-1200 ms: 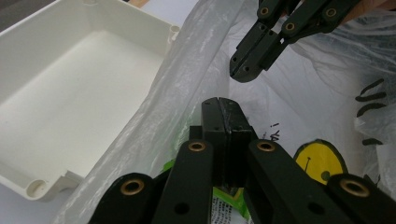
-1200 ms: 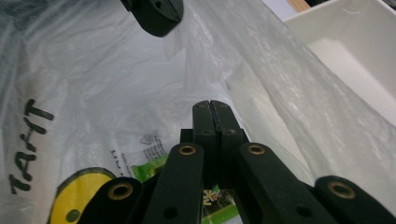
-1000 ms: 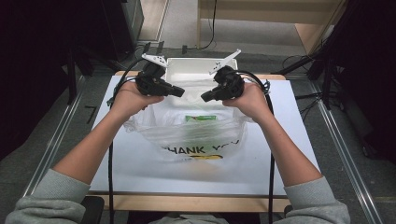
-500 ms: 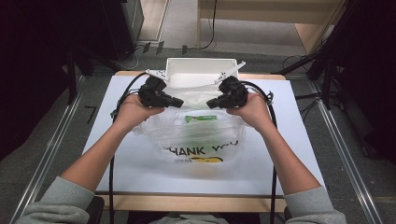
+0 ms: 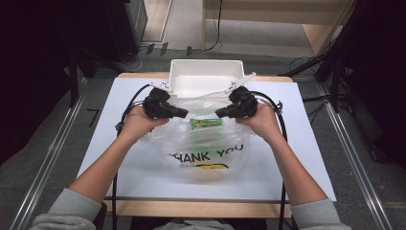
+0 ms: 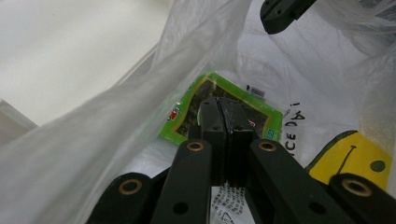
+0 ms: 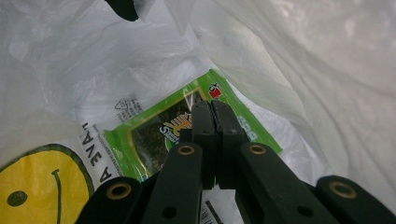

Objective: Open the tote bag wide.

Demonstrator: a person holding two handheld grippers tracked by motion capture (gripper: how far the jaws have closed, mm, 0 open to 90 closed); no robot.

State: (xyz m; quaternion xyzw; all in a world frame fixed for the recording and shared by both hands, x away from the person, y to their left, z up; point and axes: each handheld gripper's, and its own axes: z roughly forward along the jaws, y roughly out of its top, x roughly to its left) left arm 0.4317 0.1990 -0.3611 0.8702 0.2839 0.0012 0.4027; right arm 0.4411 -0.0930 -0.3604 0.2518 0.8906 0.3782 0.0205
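the plastic bag is soft and slippery; both grippers, left and right, pinch its thin rim with fingers closed.

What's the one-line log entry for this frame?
left tool: shut | right tool: shut | plastic bag: on table, mouth held apart | green packet: inside bag | white bin: behind

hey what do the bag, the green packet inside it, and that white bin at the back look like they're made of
Bag: thin, translucent plastic film, glossy; it crinkles, and the packet shows through it. Green packet: looks like printed plastic or foil wrap, shiny, with a flat sealed edge; which of the two is unclear. White bin: probably rigid moulded plastic, smooth and matte, with straight walls that hold their shape.
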